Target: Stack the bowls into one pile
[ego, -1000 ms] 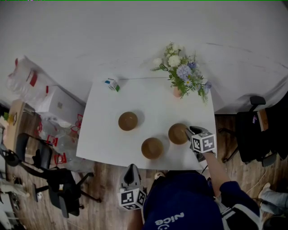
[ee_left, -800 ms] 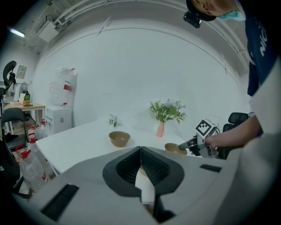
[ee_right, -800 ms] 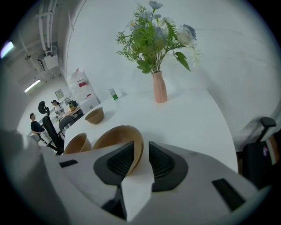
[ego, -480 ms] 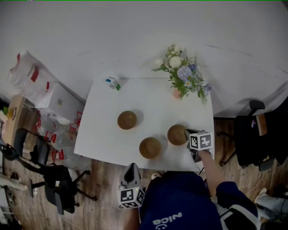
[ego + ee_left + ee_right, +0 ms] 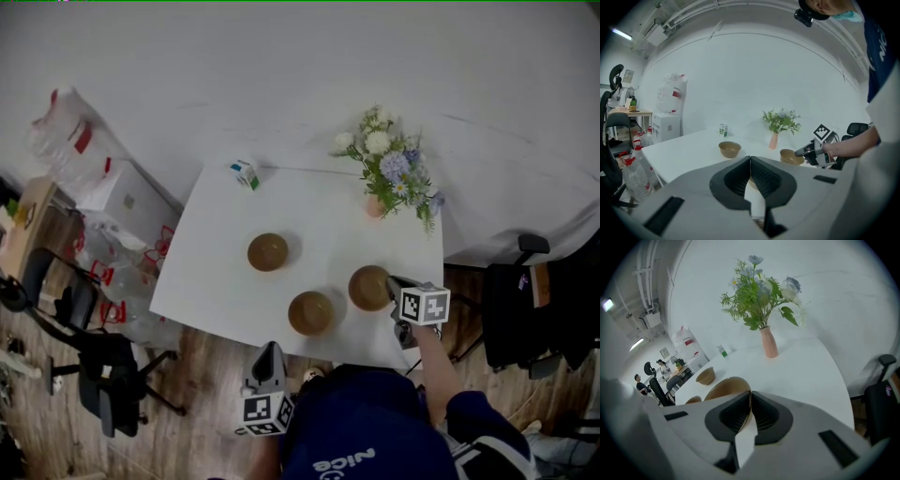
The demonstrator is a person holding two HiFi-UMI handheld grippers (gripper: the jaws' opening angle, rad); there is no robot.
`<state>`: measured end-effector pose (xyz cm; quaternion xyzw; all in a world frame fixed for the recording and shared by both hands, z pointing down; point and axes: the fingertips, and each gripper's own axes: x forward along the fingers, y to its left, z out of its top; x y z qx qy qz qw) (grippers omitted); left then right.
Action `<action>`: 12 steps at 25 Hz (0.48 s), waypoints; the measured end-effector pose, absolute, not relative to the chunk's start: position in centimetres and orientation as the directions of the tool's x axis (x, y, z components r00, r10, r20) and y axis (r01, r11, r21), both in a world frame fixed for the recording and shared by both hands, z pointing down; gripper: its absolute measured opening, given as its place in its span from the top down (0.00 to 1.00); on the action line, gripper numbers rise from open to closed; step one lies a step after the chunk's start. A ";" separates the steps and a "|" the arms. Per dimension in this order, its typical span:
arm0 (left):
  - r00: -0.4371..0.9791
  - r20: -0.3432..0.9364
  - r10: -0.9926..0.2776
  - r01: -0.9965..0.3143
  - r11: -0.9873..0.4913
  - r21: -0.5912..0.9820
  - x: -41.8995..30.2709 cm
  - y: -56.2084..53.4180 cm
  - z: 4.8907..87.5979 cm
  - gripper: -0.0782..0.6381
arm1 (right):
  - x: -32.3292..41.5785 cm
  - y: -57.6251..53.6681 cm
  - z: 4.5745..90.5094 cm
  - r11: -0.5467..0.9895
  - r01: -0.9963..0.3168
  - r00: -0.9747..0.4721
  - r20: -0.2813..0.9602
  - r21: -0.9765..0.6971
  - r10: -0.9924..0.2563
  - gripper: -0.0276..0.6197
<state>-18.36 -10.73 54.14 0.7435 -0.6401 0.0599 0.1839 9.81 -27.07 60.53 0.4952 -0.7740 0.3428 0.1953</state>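
Note:
Three brown bowls stand apart on the white table (image 5: 234, 225): one at the back left (image 5: 267, 251), one near the front edge (image 5: 310, 312), one at the right (image 5: 368, 287). My right gripper (image 5: 391, 283) is at the right bowl's near rim. In the right gripper view its jaws (image 5: 750, 394) are closing, and the pads pinch the thin rim of that bowl (image 5: 724, 387). My left gripper (image 5: 269, 351) hangs just off the table's front edge, shut with nothing in it (image 5: 750, 159). The front bowl is mostly hidden behind it in the left gripper view.
A pink vase of flowers (image 5: 389, 173) stands at the table's back right and a small carton (image 5: 246, 174) at the back left corner. Office chairs (image 5: 94, 366) and bags sit on the floor to the left, and another chair (image 5: 525, 300) to the right.
The right gripper has stayed at the right bowl's rim while its jaws drew together on it. The left gripper has kept still. The head view has shifted slightly.

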 end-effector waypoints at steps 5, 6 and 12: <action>0.150 0.294 -0.944 -0.975 -0.092 0.203 -18.8 -10.5 53.5 0.87 | 8.5 -27.0 57.8 0.314 -0.876 -0.480 0.593 -0.366 -0.647 0.90; 0.149 0.293 -0.944 -0.975 -0.091 0.202 -18.8 -10.4 53.5 0.87 | 8.1 -26.9 57.5 0.319 -0.870 -0.489 0.585 -0.375 -0.647 0.90; 0.129 0.288 -0.949 -0.977 -0.071 0.201 -19.5 -10.0 53.4 0.87 | 4.2 -26.5 55.5 0.407 -0.827 -0.562 0.543 -0.388 -0.624 0.90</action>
